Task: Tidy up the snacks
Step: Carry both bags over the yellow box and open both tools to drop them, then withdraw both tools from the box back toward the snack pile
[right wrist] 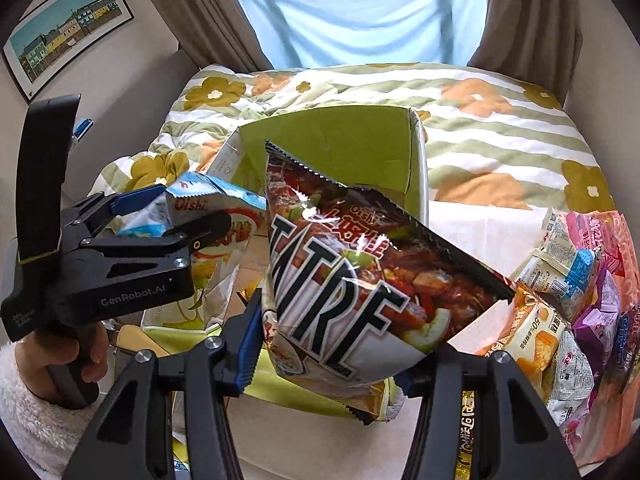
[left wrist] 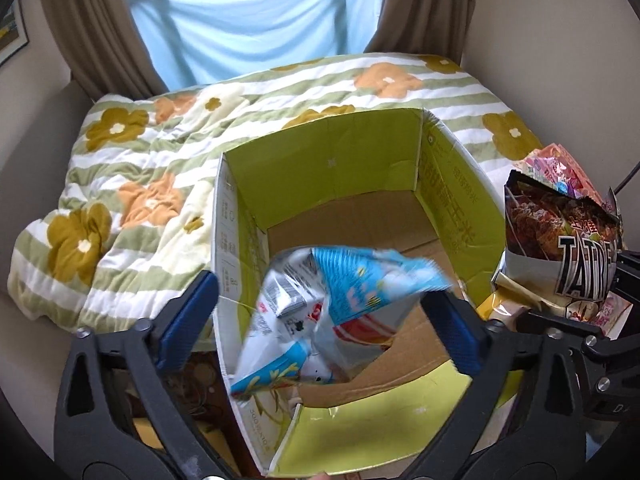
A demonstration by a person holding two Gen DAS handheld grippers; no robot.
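Observation:
A green cardboard box (left wrist: 320, 152) stands open on the bed, its brown floor showing. My left gripper (left wrist: 320, 326) hangs over its near end, open wide. A blue-and-white snack bag (left wrist: 320, 304) is between the blue pads (left wrist: 188, 320), blurred and free of both. In the right wrist view the same left gripper (right wrist: 176, 216) and blue bag (right wrist: 212, 200) are at the left, beside the box (right wrist: 340, 140). My right gripper (right wrist: 328, 360) is shut on the lower end of a dark snack bag (right wrist: 360, 272), held over the box's near right corner. That dark bag (left wrist: 560, 240) also shows at the right of the left wrist view.
A heap of several snack packets (right wrist: 580, 280) lies on the bed right of the box. A flowered, green-striped quilt (left wrist: 160, 160) covers the bed behind and left. A hand (right wrist: 92, 352) in a white fluffy sleeve holds the left gripper. Curtains and a window stand beyond.

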